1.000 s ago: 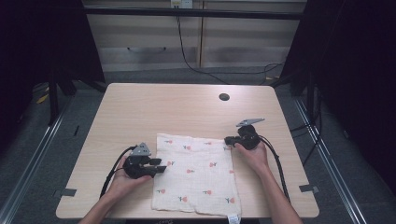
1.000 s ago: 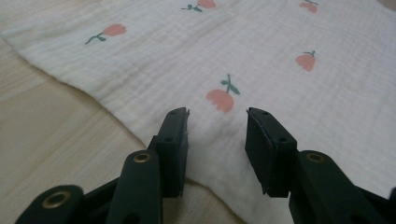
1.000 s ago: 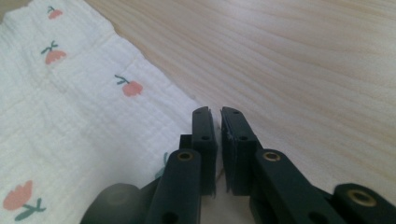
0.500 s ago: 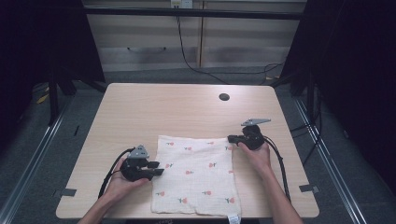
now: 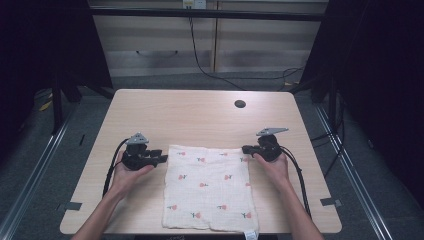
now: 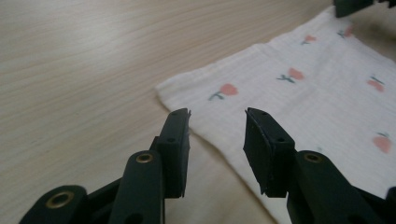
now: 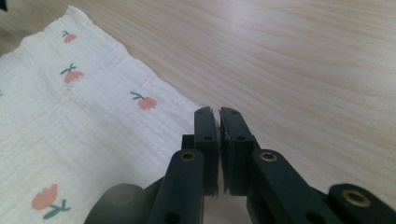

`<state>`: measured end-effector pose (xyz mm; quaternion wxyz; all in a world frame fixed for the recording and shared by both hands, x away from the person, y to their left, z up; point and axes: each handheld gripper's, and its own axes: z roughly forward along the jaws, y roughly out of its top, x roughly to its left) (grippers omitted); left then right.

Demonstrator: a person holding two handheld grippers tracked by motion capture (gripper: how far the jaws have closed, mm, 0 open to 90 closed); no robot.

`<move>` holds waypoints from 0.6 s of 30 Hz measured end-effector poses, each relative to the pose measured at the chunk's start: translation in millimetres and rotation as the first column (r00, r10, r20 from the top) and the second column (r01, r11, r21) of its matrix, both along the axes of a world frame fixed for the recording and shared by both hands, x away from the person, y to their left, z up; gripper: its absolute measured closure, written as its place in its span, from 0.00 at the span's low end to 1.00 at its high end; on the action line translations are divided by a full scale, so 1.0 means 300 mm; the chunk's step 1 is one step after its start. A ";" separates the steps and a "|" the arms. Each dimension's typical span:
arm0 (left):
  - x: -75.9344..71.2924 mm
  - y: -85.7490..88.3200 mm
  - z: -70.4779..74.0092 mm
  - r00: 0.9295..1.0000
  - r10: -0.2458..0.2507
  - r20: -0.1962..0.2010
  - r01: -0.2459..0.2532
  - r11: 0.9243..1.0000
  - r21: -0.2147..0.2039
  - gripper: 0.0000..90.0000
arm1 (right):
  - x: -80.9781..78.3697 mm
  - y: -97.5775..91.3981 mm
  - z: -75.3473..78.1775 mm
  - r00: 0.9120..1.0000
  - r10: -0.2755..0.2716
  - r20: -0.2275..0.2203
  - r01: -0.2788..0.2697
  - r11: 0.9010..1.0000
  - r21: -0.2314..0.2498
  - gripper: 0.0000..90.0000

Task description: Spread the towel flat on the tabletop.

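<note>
A white cloth (image 5: 207,185) printed with small red flowers lies flat on the near half of the wooden table (image 5: 200,115). My left gripper (image 5: 162,159) rests at the cloth's far-left corner. In the left gripper view it (image 6: 217,116) is open, and the cloth (image 6: 303,88) corner lies just beyond and under its jaws. My right gripper (image 5: 245,149) sits at the cloth's far-right corner. The right gripper view shows it (image 7: 218,112) shut, with the cloth (image 7: 70,116) edge just to its left and nothing visible between the jaws.
A dark round hole (image 5: 240,104) sits in the table's far right part. Bare tabletop stretches beyond the cloth. Cables trail from both grippers toward the near edge. A small tag (image 5: 249,233) hangs at the cloth's near-right corner.
My left gripper has moved away from me along the cloth's left edge to its far-left corner. The right gripper has stayed near the far-right corner.
</note>
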<state>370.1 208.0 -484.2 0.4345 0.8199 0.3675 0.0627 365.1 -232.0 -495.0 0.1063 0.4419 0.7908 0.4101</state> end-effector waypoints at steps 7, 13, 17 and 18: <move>0.106 -0.030 -0.010 0.999 0.049 -0.009 -0.048 0.998 0.045 0.66 | -0.006 0.013 0.002 1.000 0.016 0.005 -0.016 1.000 -0.005 0.97; 0.169 -0.071 -0.026 0.998 0.063 -0.015 -0.061 0.995 0.081 0.67 | -0.007 0.015 -0.001 1.000 0.020 0.003 -0.020 1.000 -0.001 0.97; 0.189 -0.078 -0.041 0.997 0.069 -0.032 -0.067 0.994 0.082 0.66 | -0.010 0.007 0.002 1.000 0.016 0.005 -0.016 1.000 0.010 0.96; 0.190 -0.083 -0.044 0.997 0.070 -0.028 -0.067 0.993 0.098 0.65 | -0.009 0.004 0.001 1.000 0.016 0.005 -0.016 1.000 0.011 0.96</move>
